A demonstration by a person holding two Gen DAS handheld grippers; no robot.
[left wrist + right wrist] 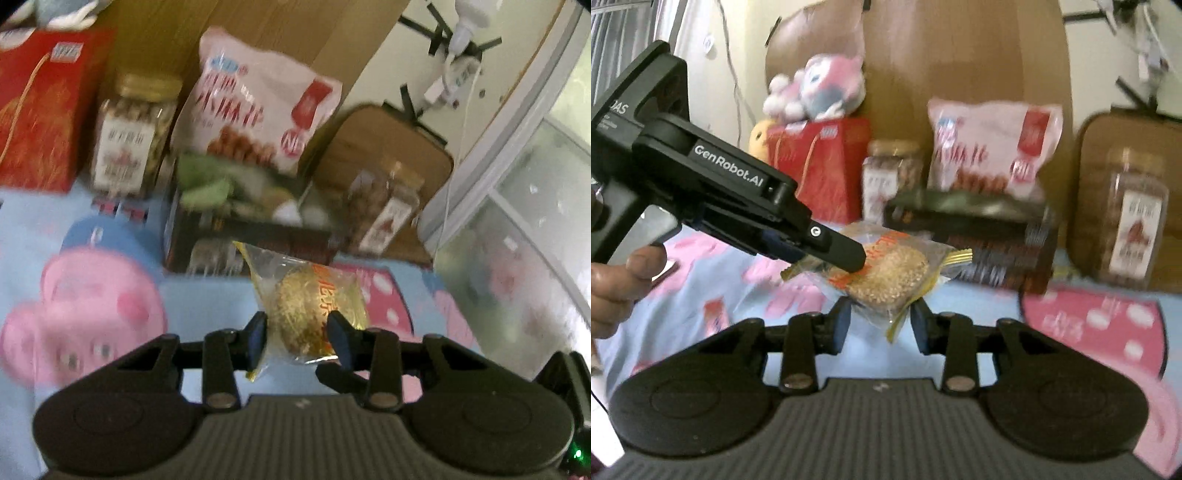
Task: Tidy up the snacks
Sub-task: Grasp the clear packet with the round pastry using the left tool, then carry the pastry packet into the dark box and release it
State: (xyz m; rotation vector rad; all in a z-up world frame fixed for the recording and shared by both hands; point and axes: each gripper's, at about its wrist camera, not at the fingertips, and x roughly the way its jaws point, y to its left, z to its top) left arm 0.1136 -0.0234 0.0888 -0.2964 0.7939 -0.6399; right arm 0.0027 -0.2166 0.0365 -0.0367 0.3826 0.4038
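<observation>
A round sesame cake in a clear wrapper [306, 306] hangs above the blue cartoon-print sheet [207, 295]. My left gripper [297, 336] is shut on it, both pads pressing its sides. In the right wrist view the same cake [886, 273] is clamped from the left by the left gripper [849, 258], which a person's hand [613, 288] holds. The cake's lower edge sits between the fingers of my right gripper [881, 321], and the pads appear to touch the wrapper on both sides.
Behind the cake stands a dark open box of snacks [251, 240] [979, 236]. Two clear jars [129, 140] [388, 206], a pink snack bag [258, 103] and a red gift box [40, 110] line the back. A plush toy [816, 88] sits on the red box.
</observation>
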